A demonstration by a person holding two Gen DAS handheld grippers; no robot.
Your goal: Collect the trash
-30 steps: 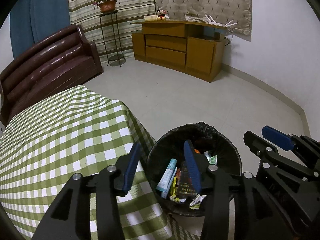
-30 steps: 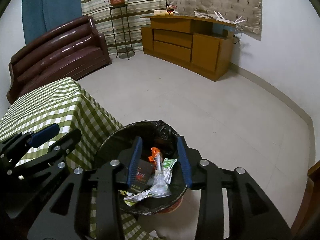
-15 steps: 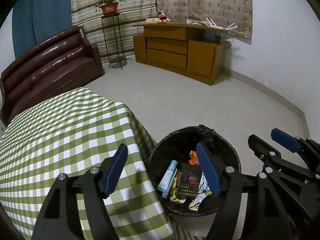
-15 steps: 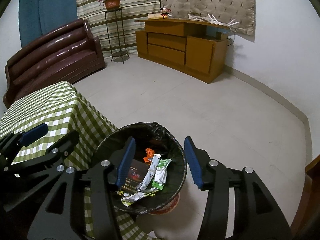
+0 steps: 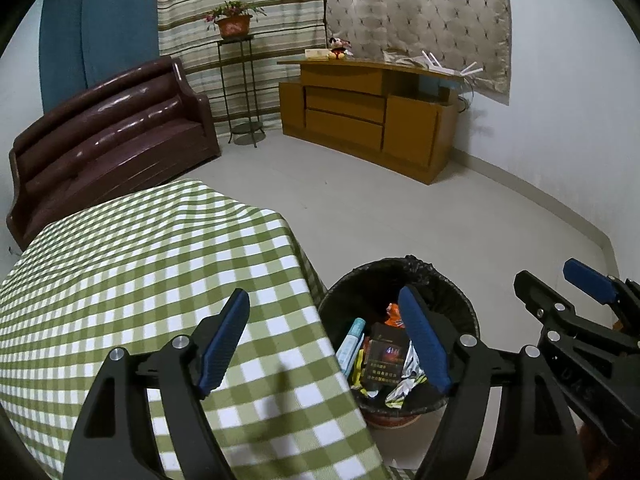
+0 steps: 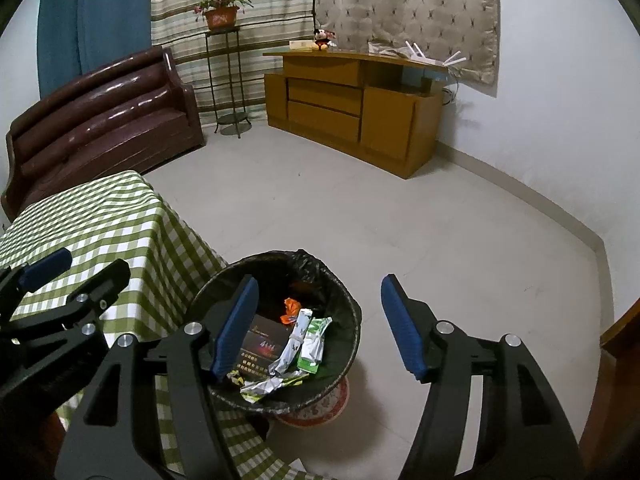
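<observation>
Both the left gripper point(image 5: 326, 344) and right gripper point(image 6: 318, 326) have just been opening, empty; wrappers point(image 6: 308, 338) in the bin point(image 6: 352, 320) look light, crinkly; pinch an edge.

We make out pale lines of print on the dark carton point(image 5: 385, 360) in the bin point(image 5: 460, 312), too small to read. Raised letters, seemingly "UMI", on the right tongs' arm point(image 5: 576, 380).

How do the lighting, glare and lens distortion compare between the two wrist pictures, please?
Left wrist view: strong fisheye bending, dark corners, glare streaks on the sofa, a soft shadow on the checked tablecloth, sharp focus on the left tool. Right wrist view: same curved walls and vignette, even indoor light, and the black-lined trash bin is dark inside.
</observation>
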